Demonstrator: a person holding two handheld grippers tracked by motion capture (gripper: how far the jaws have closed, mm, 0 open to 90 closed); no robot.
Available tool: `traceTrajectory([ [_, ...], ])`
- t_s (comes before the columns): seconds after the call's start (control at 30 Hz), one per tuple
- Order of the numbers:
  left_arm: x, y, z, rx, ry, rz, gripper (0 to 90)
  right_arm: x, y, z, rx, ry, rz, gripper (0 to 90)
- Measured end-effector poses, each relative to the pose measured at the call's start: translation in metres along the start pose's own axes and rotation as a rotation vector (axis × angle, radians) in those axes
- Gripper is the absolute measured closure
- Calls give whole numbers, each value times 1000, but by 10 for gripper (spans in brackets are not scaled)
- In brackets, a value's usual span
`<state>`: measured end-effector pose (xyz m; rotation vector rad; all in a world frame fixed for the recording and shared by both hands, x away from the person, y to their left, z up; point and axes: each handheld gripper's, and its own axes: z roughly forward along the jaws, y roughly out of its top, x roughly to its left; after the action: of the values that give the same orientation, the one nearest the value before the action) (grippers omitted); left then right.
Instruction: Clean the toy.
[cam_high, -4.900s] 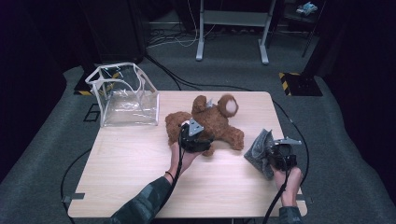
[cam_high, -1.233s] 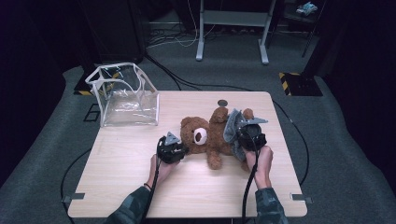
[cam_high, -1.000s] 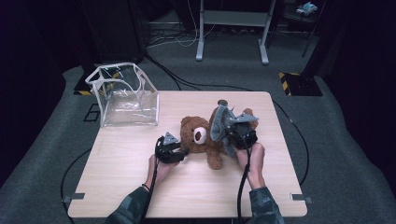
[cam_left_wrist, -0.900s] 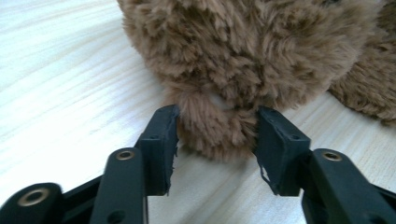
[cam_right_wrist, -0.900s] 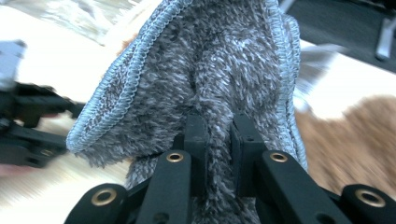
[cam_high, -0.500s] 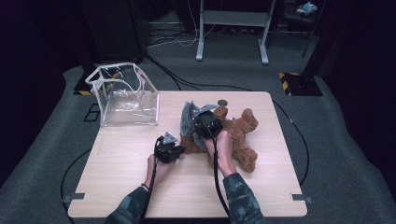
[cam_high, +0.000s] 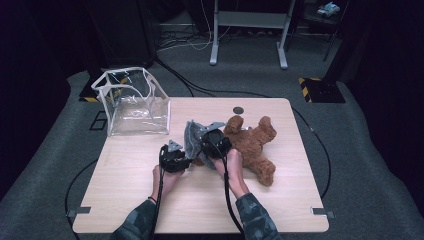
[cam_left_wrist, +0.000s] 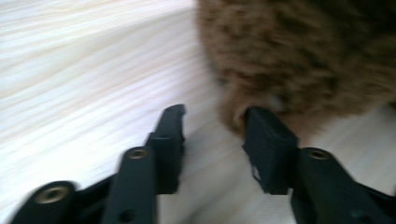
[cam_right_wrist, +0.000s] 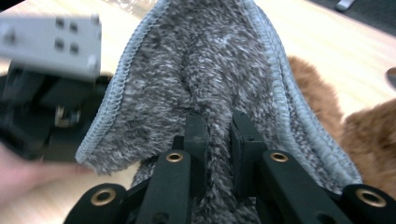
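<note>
Two grippers work at the middle of the table (cam_high: 125, 200). The right gripper (cam_right_wrist: 218, 135) has its jaws clamped on a fold of grey cloth (cam_right_wrist: 210, 74), held up just left of the bear (cam_high: 252, 145). The left gripper (cam_left_wrist: 212, 135) sits near and left of it; its jaws stand apart and have just been opening, one pad touching the bear's fur (cam_left_wrist: 299, 60), nothing pinched between them. Far left on the table stands a clear bag (cam_high: 132, 107), well apart from the bear.
</note>
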<state>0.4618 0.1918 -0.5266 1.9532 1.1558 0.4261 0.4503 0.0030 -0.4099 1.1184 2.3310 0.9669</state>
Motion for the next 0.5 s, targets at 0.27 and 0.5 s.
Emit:
traceTrajectory([
  [0.27,7,0,-2,-3,17,-10,451,7,-20,-1,-16,41,16,796],
  [0.5,6,0,-1,-11,15,-14,435,10,-41,15,46,70,31,799],
])
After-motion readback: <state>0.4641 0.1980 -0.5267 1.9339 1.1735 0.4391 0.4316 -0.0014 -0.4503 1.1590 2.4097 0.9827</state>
